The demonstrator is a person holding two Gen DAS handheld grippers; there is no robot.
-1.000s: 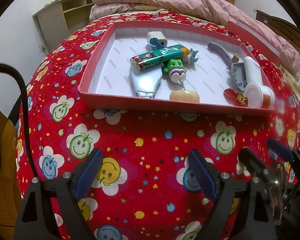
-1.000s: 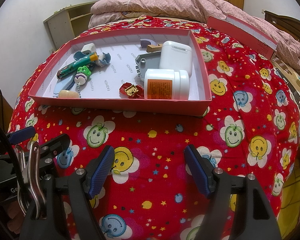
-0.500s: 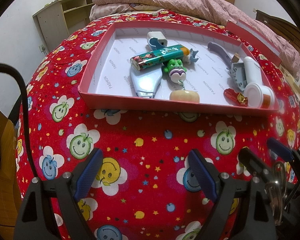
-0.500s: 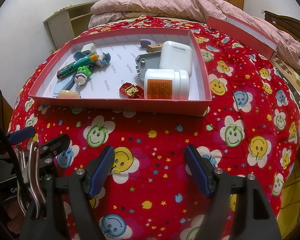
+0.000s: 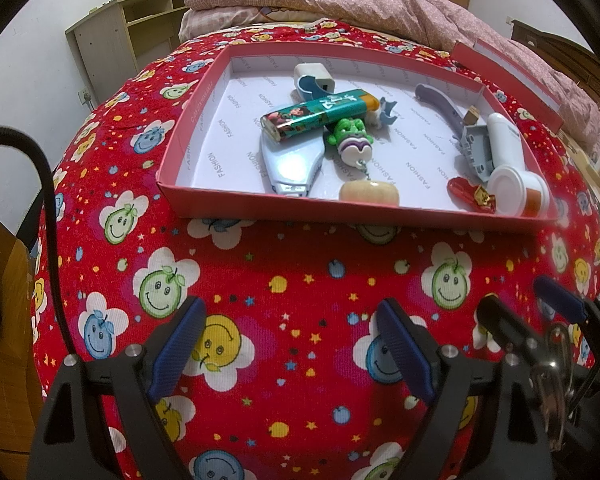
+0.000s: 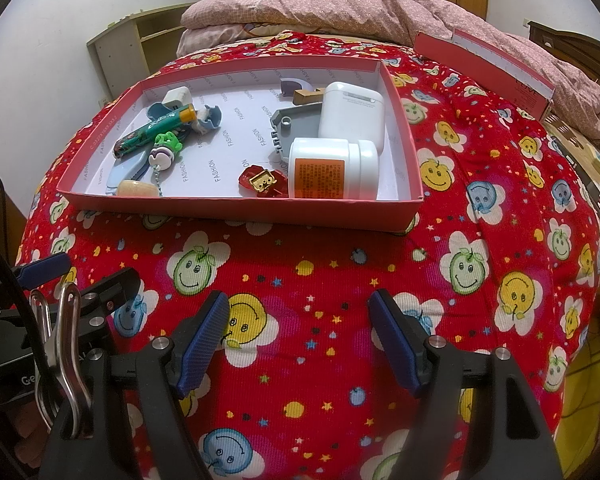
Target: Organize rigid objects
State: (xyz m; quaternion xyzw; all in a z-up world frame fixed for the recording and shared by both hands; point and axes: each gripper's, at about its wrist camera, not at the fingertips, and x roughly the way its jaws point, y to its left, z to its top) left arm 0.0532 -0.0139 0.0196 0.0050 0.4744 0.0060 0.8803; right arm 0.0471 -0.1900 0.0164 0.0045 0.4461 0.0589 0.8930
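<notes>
While both grippers hang over the red smiley bedspread (image 5: pixel 300 280), neither one is pinching anything. Left gripper (image 5: pixel 290 344) has its blue pads spread wide with only fabric showing between them, and the right gripper (image 6: pixel 298 338) is the same, jaws wide apart and nothing in them.

All the stuff is sitting in a shallow red tray (image 6: pixel 240 210) further up the bed, well apart from both grippers. On its left side there's a little pile: a green tube (image 5: pixel 320 116) lying across a pale blue clipper-looking thing (image 5: pixel 290 164) (can't really tell what it is), with a green toy keychain (image 5: pixel 350 140) just beside the tube and a tan oval bead (image 5: pixel 370 196) on its chain by the near wall. A small white-and-blue piece (image 5: pixel 314 80) sits behind the tube.

On the right side, a white jar (image 6: pixel 334 168) with an orange label lies on its side against the near wall, a white case (image 6: pixel 352 114) right behind it, a grey plastic part (image 6: pixel 292 128) next to those, and a red charm (image 6: pixel 262 180) touching the jar's left.

A red lid (image 6: pixel 484 56) leans by the pink quilt (image 6: pixel 340 4) at the far right.
</notes>
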